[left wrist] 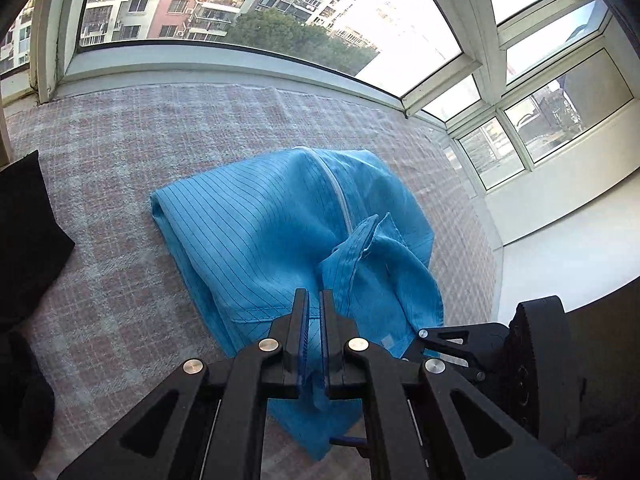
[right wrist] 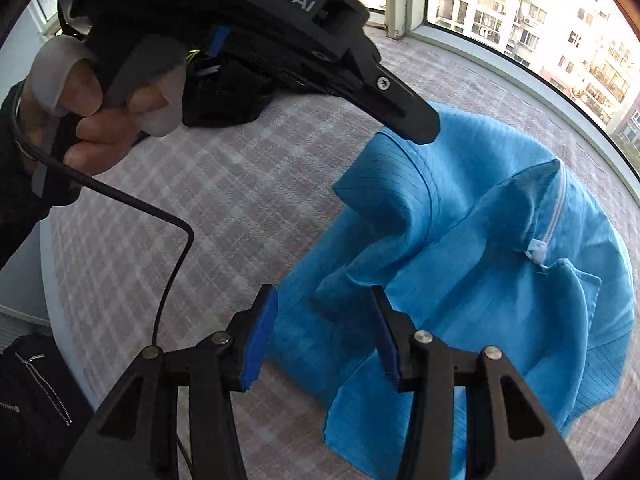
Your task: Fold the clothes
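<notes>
The left claw [left wrist: 314, 300] is clenched on a fold of the blue garment [left wrist: 260, 232], thin blue cloth trapped between its pads and hanging below them. The rest of the garment spreads ahead of that claw over the checked blanket [left wrist: 120, 140], its white zipper [left wrist: 338, 188] running away from the fingertips toward the window [left wrist: 240, 0]. The right claw [right wrist: 324, 300] stands released, jaws apart, above the near edge of the same garment, with a raised blue fold just beyond its right finger. A black garment [left wrist: 28, 216] lies well off to the left claw's left. A hand [right wrist: 100, 120] grips the other tool's handle, up and left of the right claw.
</notes>
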### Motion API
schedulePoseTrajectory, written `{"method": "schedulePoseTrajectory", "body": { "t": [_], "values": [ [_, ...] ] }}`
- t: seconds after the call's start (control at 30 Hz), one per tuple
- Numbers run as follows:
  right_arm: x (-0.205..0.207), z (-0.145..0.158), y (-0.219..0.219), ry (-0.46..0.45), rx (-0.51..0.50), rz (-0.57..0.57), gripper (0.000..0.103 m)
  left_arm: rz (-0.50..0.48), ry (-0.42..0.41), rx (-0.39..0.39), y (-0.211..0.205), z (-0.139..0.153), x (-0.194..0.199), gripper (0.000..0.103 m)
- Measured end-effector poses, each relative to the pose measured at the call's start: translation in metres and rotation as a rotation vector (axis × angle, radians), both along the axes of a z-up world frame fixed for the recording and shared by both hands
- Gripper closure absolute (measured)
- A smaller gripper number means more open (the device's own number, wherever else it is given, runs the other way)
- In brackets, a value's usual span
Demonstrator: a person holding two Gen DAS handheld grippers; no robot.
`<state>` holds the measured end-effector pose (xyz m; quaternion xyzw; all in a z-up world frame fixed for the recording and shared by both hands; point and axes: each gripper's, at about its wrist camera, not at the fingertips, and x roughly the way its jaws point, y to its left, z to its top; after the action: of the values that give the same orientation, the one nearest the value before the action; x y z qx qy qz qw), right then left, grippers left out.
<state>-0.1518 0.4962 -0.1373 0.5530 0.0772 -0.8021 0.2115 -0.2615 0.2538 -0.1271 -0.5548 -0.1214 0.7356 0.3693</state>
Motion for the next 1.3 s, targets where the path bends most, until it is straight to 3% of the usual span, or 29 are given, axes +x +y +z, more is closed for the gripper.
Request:
{"method": "schedulePoseTrajectory", "body": {
  "t": [0.23,0.3,0.37,0.43,0.63,0.73,0.8,0.9,0.93,1.0,1.13,1.2,1.3],
  "values": [
    [-0.012,-0.026,0.002,-0.019,0.079,-0.056,0.057,-0.041,-0.034,-0.029,0.007,-0.016,0.003,0.100],
    [-0.014,-0.032,0.001,-0.030,0.109,-0.028,0.063,-0.045,-0.035,-0.034,0.007,-0.017,0.005,0.100],
    [-0.013,-0.030,0.005,-0.055,0.096,0.008,0.086,-0.061,-0.027,-0.045,0.008,-0.017,0.009,0.099],
    [-0.013,-0.023,0.013,-0.090,0.072,0.036,0.094,-0.084,-0.025,-0.059,0.010,-0.018,0.016,0.096],
    [-0.008,0.002,0.037,-0.205,-0.023,0.112,0.098,-0.192,-0.043,-0.162,0.018,-0.040,0.038,0.096],
    [-0.009,-0.005,0.037,-0.217,-0.044,0.095,0.097,-0.190,-0.057,-0.158,0.016,-0.044,0.040,0.096],
    [-0.005,0.001,0.038,-0.198,-0.085,0.064,0.093,-0.166,-0.038,-0.133,0.013,-0.031,0.041,0.095],
    [0.009,0.034,0.053,-0.138,-0.226,0.042,0.072,-0.185,0.019,-0.075,0.014,0.000,0.054,0.095],
    [0.015,0.047,0.062,-0.114,-0.281,0.032,0.064,-0.208,0.022,-0.051,0.018,0.005,0.060,0.090],
    [0.028,0.068,0.082,-0.059,-0.339,-0.009,0.062,-0.274,-0.003,-0.026,0.028,0.006,0.076,0.088],
    [0.046,0.070,0.115,0.001,-0.281,-0.174,0.062,-0.335,-0.061,-0.182,0.035,-0.037,0.101,0.088],
    [0.052,0.051,0.138,-0.037,-0.298,-0.261,0.062,-0.302,-0.083,-0.166,0.027,-0.041,0.100,0.088],
    [0.069,0.031,0.156,-0.044,-0.263,-0.332,0.062,-0.259,-0.065,-0.157,0.015,-0.020,0.100,0.088]
  ]
}}
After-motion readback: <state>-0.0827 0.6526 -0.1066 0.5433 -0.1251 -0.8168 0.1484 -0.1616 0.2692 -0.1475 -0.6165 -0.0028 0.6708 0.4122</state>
